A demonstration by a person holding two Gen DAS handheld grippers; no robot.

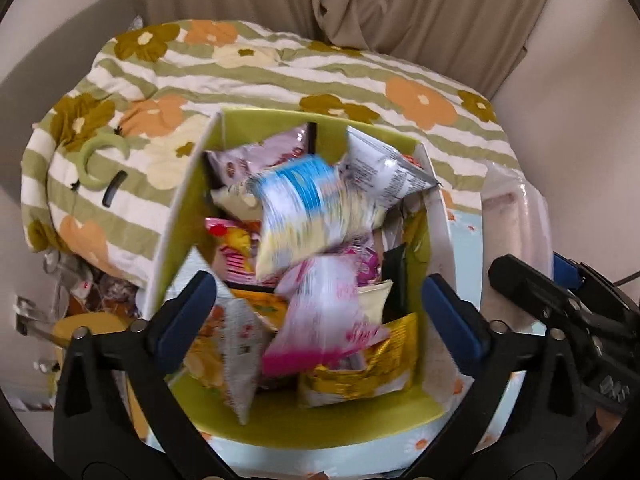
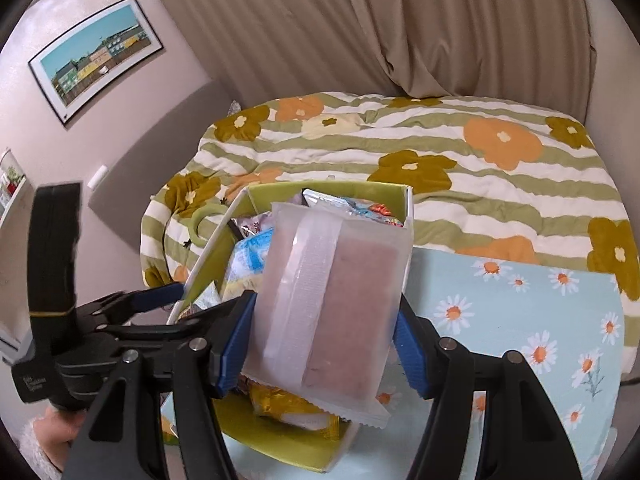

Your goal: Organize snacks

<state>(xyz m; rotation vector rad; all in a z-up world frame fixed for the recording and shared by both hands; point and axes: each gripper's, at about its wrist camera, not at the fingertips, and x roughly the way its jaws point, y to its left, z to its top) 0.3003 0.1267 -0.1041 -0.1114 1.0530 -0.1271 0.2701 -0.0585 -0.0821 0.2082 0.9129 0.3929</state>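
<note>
A green-lined white box (image 1: 182,216) with dividers holds several snack packets. In the left wrist view a blue and yellow packet (image 1: 308,208) and a pink and white packet (image 1: 324,320) are blurred above the box, between the fingers of my open left gripper (image 1: 316,312); neither finger touches them. My right gripper (image 2: 326,344) is shut on a frosted packet with a pinkish bar (image 2: 332,300), held over the box's right wall (image 2: 408,216). That packet shows at the right in the left wrist view (image 1: 512,220).
The box stands on a pale blue daisy-print surface (image 2: 520,312) in front of a bed with a green-striped flowered quilt (image 2: 400,140). Beige curtains hang behind. Clutter and a yellow object (image 1: 88,328) lie left of the box. The left gripper's body (image 2: 100,320) is close on the left.
</note>
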